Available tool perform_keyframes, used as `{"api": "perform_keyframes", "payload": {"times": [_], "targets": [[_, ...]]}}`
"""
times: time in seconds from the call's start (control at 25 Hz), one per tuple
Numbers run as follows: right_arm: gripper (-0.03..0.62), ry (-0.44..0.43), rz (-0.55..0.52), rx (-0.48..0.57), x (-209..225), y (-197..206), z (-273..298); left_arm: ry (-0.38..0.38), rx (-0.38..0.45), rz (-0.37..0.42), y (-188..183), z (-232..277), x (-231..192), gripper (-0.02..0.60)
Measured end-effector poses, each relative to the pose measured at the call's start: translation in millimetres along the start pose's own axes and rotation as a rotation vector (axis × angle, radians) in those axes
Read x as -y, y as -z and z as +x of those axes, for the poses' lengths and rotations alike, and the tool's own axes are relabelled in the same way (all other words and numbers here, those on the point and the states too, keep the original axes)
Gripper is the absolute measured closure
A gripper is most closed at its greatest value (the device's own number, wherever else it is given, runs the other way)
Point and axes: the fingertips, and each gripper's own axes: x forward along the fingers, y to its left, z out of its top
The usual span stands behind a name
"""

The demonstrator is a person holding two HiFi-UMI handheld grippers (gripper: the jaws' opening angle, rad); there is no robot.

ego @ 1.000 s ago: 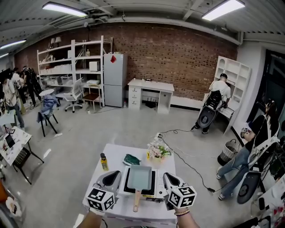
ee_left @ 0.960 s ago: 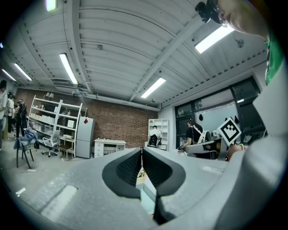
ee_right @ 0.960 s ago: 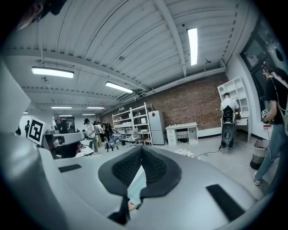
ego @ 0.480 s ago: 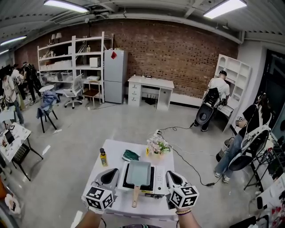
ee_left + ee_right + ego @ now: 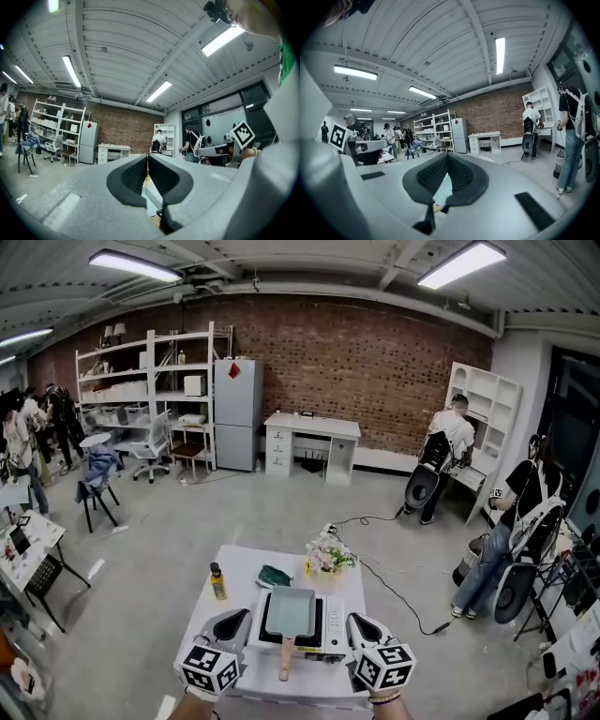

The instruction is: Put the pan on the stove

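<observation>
- The pan (image 5: 291,612) sits flat on the portable stove (image 5: 325,641) in the middle of the white table (image 5: 234,563). Its wooden handle (image 5: 286,659) pokes out toward the near edge.
- My left gripper (image 5: 238,618) is parked just left of the stove, jaws pressed together with nothing between them.
- My right gripper (image 5: 353,620) mirrors it just right of the stove, also clamped closed and empty.
- Neither one is on the pan, and the handle lies in the gap between the two of them.
- On the far side of the table there's a small bottle (image 5: 217,581) on the left and a dark green cloth (image 5: 276,576) beside it. A bunch of flowers (image 5: 328,558) is further right.
- A black cable (image 5: 394,582) trails across the floor off to the right of the table.
</observation>
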Motion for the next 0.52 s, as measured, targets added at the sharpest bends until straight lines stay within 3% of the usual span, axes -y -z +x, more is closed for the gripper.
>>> {"api": "perform_keyframes", "payload": {"times": [0.52], "targets": [[0.592, 0.05, -0.009, -0.005, 7.8, 6.0, -5.9, -0.008, 0.021, -0.011, -4.0, -3.5, -7.7, 0.562]]}}
